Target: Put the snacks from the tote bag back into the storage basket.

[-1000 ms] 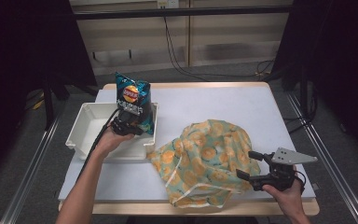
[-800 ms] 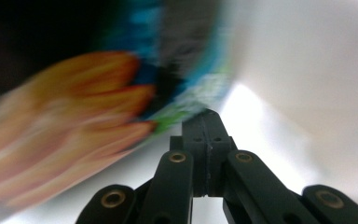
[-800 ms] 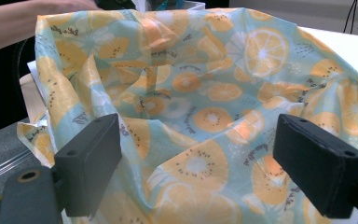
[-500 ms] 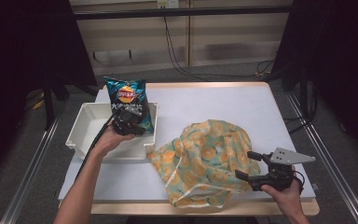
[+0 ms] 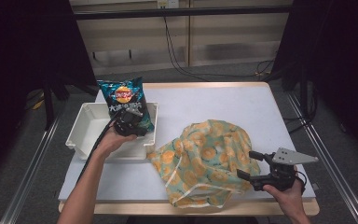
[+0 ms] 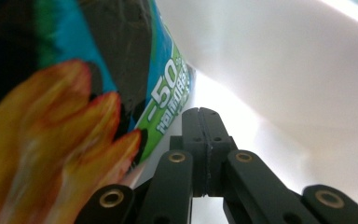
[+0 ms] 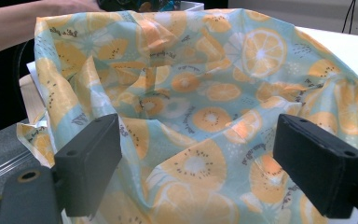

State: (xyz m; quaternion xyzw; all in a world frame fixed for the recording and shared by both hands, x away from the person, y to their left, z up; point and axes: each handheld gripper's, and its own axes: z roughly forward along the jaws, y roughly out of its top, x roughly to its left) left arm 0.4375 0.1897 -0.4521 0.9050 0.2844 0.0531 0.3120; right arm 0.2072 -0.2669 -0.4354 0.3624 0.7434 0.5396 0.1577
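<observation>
a: left tool (image 5: 129,122) has the chip bag (image 5: 127,103) pinched at its lower edge, jaws closed flat together on the foil, you can see it in the left gripper view, pads (image 6: 204,140) pressed shut with the bag's (image 6: 74,116) print right beside them.

b: and where's the bag sitting?

a: held upright over the white bin (image 5: 89,140), at the bin's far right corner. whether its bottom edge touches the bin, can't tell from here.

b: so which step is this?

a: looks like the lift-out. the bag is gripped and up out of the bin, and the likely target is the fruit-print bag (image 5: 205,158) lying crumpled on the desk (image 5: 223,105), just right of the bin.

b: the right side?

a: right tool (image 5: 254,169) is wide open, 2 jaws spread, hovering at the near right edge of that cloth bag. in the right gripper view the fabric (image 7: 205,107) sits between and beyond the jaws, nothing pinched.

b: so what does the next move want?

a: i'd say the right tool needs to catch a rim of the cloth and hold the mouth open, because right now it looks slumped. then the left carries the chips across, low and steady. it's a thin pinch on slippery foil, so a swing could let it slip.
</observation>
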